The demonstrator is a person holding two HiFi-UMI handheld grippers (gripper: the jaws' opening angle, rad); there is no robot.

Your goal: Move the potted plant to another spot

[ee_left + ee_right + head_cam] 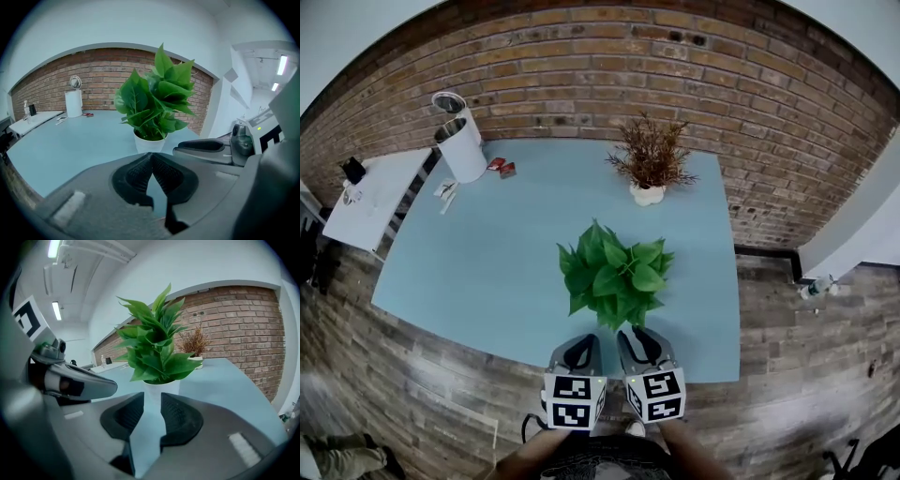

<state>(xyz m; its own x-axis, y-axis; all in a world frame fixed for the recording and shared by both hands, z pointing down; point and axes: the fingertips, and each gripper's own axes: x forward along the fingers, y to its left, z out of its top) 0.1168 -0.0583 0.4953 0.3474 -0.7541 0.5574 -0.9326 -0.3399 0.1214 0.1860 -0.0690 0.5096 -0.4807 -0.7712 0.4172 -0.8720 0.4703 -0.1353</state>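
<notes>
Green, broad-leaved potted plant in a white tapered pot [614,272], standing upright on the pale blue tabletop [469,253] toward its near edge and well apart from the dry brown plant in a white pot [649,161] by the brick wall. Left gripper [579,343] and right gripper [639,337] sit side by side at the table's near edge. The plant lies straight ahead of both and between their lines, so neither hand is clearly nearer.

Left gripper view: the jaw tips meet and nothing is caught between them; the pot shows beyond them, dead ahead. Right gripper view: the jaws are parted by a narrow gap and hold nothing; the pot is framed in that gap but clear of the pads.

The pot's long axis is vertical. By judgement, a grasp calls for a level approach from the front with the jaws spread wider than at present.
</notes>
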